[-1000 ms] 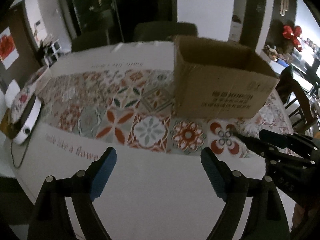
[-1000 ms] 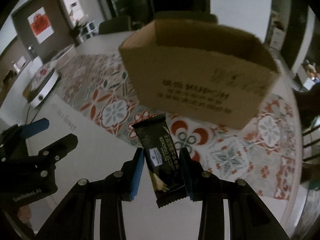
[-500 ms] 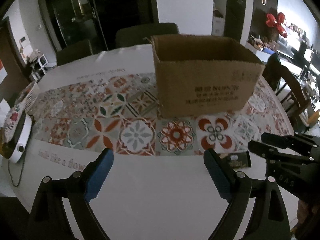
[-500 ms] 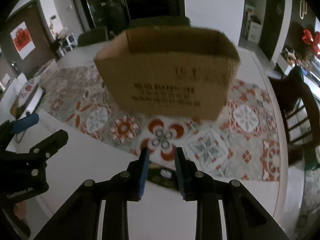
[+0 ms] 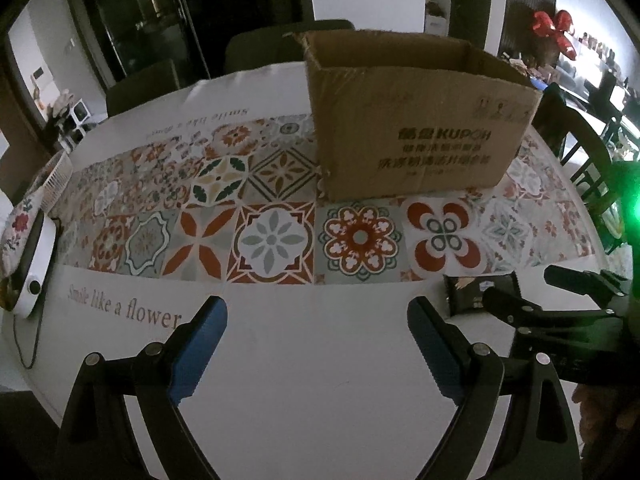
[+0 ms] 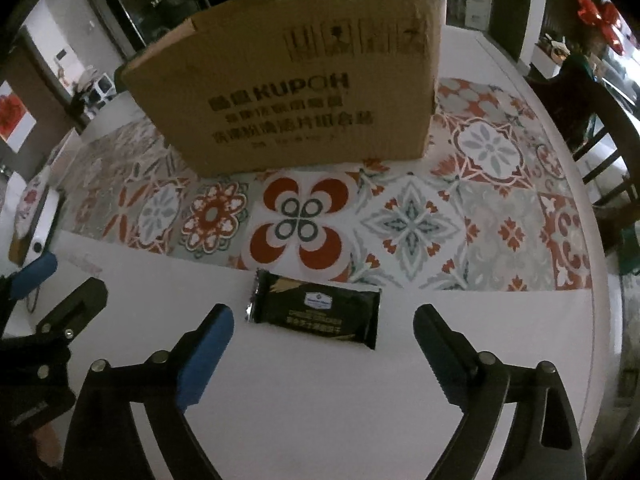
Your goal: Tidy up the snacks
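On the worktop: round white worktop [image 6: 320, 420] with a band of red, grey and green patterned tile print [image 6: 412, 224] across its middle; printed script "Smile like a flower" along the near edge in the left wrist view.
Snack: black foil cracker packet with a small white label and gold lettering [image 6: 316, 312], lying flat on the bare white part of the worktop, long side across the right wrist view, just below the edge of the tile print.
Snack, left wrist view: same packet [image 5: 476, 296] partly hidden behind the right gripper's near finger.
Right gripper: [image 6: 324, 332] blue-padded black fingers [image 6: 208, 344], jaws opening and already wide; packet lies between and a little ahead of the pads, touching neither, free on the worktop.
Left gripper: [image 5: 316, 332] blue pads [image 5: 200, 340] spread wide apart, nothing between them, over bare white worktop, to the left of the packet.
Box: open-topped brown cardboard box with dark printed lettering "KUPOH" [image 6: 296, 92], upright on the tile print, beyond the packet and apart from it; inside not visible from either view.
Left edge: white appliance with a floral cloth on top [image 5: 28, 256], dark cord trailing down from it.
Around: dark chairs [image 5: 280, 44] beyond the far rim; red bow [image 5: 552, 28] on the far right wall.
Light: dim, room detail murky.
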